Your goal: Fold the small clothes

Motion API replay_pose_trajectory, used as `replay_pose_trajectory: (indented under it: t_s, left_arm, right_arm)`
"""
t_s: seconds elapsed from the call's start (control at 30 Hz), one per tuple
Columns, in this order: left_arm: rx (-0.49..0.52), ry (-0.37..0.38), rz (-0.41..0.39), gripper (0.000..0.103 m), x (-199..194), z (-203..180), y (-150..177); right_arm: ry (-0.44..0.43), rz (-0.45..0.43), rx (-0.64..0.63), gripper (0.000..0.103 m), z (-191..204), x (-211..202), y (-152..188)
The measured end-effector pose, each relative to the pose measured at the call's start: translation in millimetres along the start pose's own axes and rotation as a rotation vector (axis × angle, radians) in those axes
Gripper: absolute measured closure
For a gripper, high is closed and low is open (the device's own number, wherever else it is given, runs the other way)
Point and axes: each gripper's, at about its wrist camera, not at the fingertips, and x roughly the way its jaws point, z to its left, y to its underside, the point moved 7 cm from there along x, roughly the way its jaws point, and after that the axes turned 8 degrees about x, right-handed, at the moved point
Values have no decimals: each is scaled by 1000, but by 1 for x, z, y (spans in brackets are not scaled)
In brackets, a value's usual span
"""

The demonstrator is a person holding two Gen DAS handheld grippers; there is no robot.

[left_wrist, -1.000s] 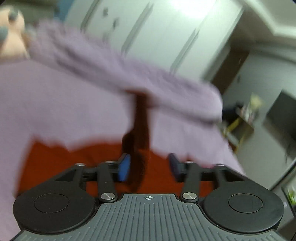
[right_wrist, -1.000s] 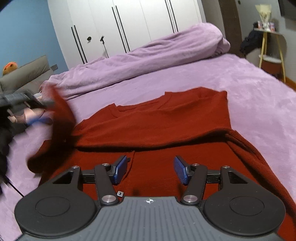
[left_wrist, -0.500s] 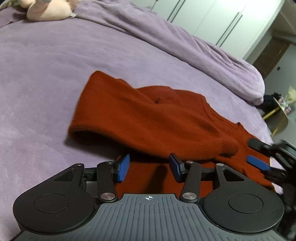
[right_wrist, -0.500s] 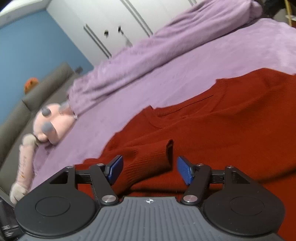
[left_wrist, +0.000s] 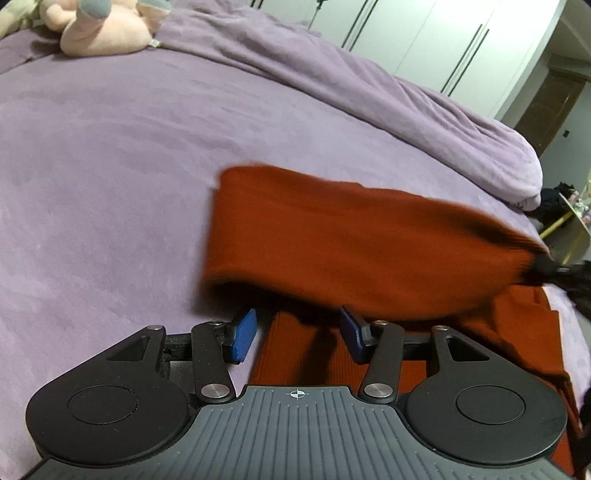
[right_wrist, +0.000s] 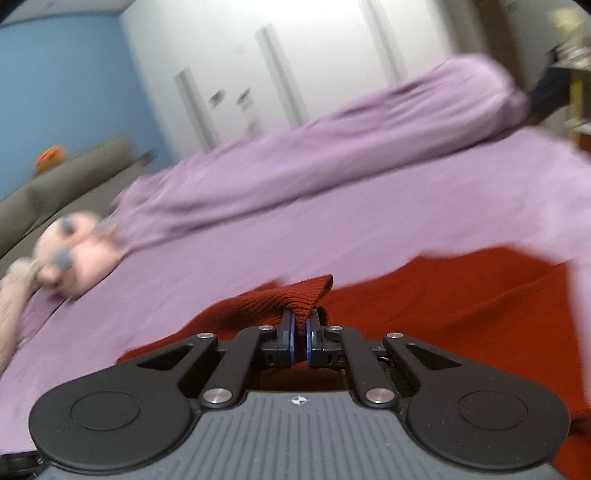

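Right gripper (right_wrist: 299, 338): jaws just closed, pads clamped on the ribbed cuff of the sleeve (right_wrist: 295, 295) of the red sweater (right_wrist: 461, 295), which bunches directly ahead of the fingertips. Left gripper (left_wrist: 297, 336): jaws about half open, gripping nothing; a ribbed strip of sweater lies between and below the pads, untouched. The sleeve (left_wrist: 351, 240) stretches across, just beyond the left fingertips, above the purple bedspread (left_wrist: 110, 166). Far left of both grippers lies a pink plush toy (left_wrist: 103, 26).

A rust-red ribbed sweater (left_wrist: 362, 240) lies on a plain lilac bedspread (left_wrist: 110, 166) near a pink plush toy (left_wrist: 107, 27).
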Motion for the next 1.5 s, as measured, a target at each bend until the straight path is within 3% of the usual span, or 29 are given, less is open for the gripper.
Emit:
replay_pose_trajectory:
  t_s: [0.13, 0.3, 0.33, 0.43, 0.53, 0.63, 0.7, 0.73, 0.8, 1.0, 1.07, 1.13, 1.23, 1.37, 1.5]
  left_arm:
    - [-7, 6, 14, 54, 10, -8, -6]
    - [17, -6, 35, 55, 22, -15, -10]
    - [24, -9, 36, 55, 23, -16, -10]
    - [30, -9, 41, 56, 23, -17, -12]
    - [17, 0, 45, 56, 22, -15, -13]
    - [2, 8, 50, 56, 22, -13, -12]
    - [7, 6, 51, 56, 23, -14, -12]
    - [13, 2, 52, 56, 23, -14, -12]
    - [22, -5, 52, 56, 23, -16, -13]
    - [136, -82, -18, 53, 12, -28, -19]
    - [188, -77, -39, 51, 10, -36, -21]
    - [204, -59, -11, 49, 12, -40, -19]
    - [188, -47, 20, 50, 9, -41, -17]
    - [191, -22, -38, 50, -9, -47, -24]
    - [236, -29, -75, 51, -8, -61, -40]
  right_arm:
    - [103, 66, 30, 98, -51, -1, -3]
    - [92, 149, 137, 93, -92, 7, 1]
    - [73, 169, 166, 88, -96, 9, 3]
    - [38, 192, 186, 54, -97, 16, 10]
    - [40, 198, 136, 48, -93, 22, 17]
    - [38, 249, 153, 47, -92, 30, 28]
    - [54, 230, 132, 62, -87, 34, 30]
    - [65, 227, 114, 85, -85, 36, 30]
    - [67, 216, 104, 92, -81, 35, 29]
    - [161, -12, -116, 93, -60, -3, -8]
    - [242, -47, -173, 93, -67, -8, -14]
    - [320, -28, -186, 93, -82, -6, -13]
    - [354, 85, -112, 89, -103, -2, -3]
    - [389, 31, -85, 81, -104, -14, -4]
    - [289, 48, -126, 81, -76, 3, -5]
